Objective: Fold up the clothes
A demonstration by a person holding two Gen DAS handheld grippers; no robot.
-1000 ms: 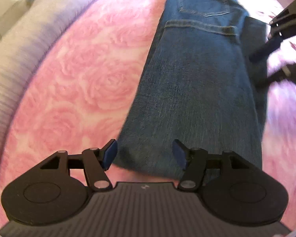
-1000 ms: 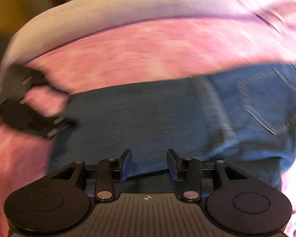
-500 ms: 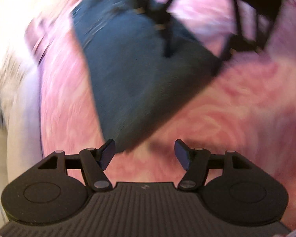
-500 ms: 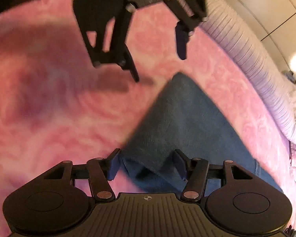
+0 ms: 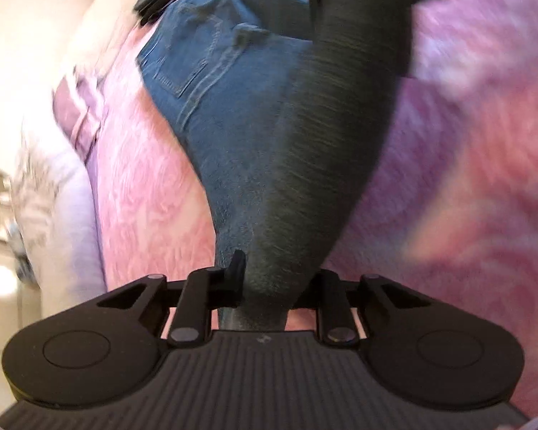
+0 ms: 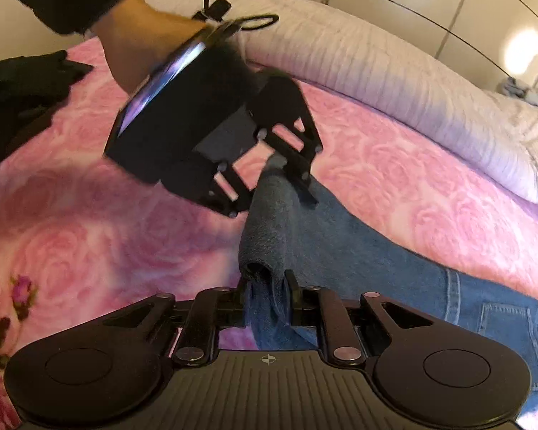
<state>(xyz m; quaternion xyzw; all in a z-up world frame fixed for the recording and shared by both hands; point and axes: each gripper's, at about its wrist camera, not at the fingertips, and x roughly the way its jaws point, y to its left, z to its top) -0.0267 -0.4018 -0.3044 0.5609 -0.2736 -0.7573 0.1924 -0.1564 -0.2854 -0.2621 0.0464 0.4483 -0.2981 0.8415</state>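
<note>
Jeans (image 6: 394, 261): blue denim, coarse matt weave, pale stitched seams. Blanket (image 6: 89, 233): plush pink fleece, rose print, soft nap. Duvet (image 6: 394, 68): pale ribbed cloth. Grippers (image 6: 267, 302) (image 5: 269, 283): matt black plastic, ridged, metal rivets.

Both grippers are clamped on cloth: the right gripper (image 6: 267, 295) at six o'clock, the left gripper (image 6: 279, 193) angled toward it from eleven o'clock, bare wrist (image 6: 132, 36) above.

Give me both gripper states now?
Left gripper: closed on the jeans leg end.
Right gripper: closed on the same end's other corner.
</note>
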